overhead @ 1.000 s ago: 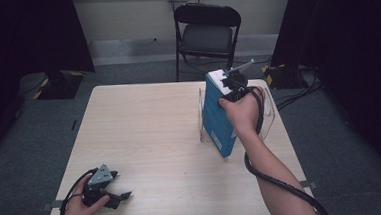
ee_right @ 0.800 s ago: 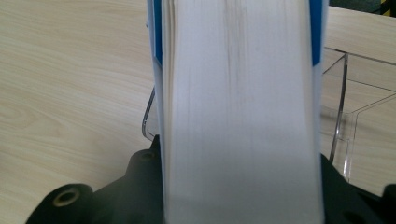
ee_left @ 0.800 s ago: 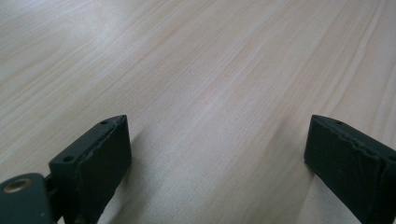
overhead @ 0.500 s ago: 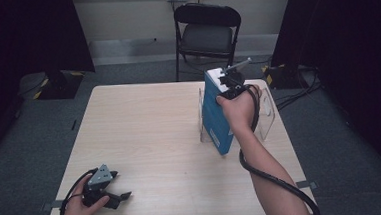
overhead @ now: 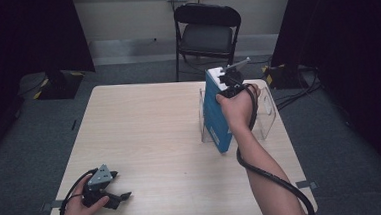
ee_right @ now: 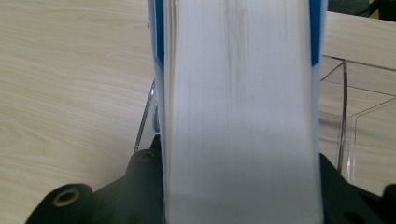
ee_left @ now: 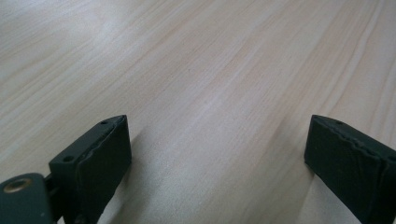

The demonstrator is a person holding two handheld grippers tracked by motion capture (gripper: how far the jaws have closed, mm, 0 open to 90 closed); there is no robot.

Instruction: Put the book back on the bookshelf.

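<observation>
Right gripper clamps a thick blue book from above, one jaw pressed against each cover, with the white page edges facing the gripper's camera. Seen from the high view, the book stands upright at the right side of the table, its lower end inside a clear plastic holder whose walls rise on both sides of it. In the right gripper view the holder's clear walls show just to the right of the book, and a curved clear edge shows on its left. The person's right hand grips the tool just above the book.

Left gripper rests on the table near the front left corner, held by the left hand. Its jaws stand wide apart with bare wood between them.
</observation>
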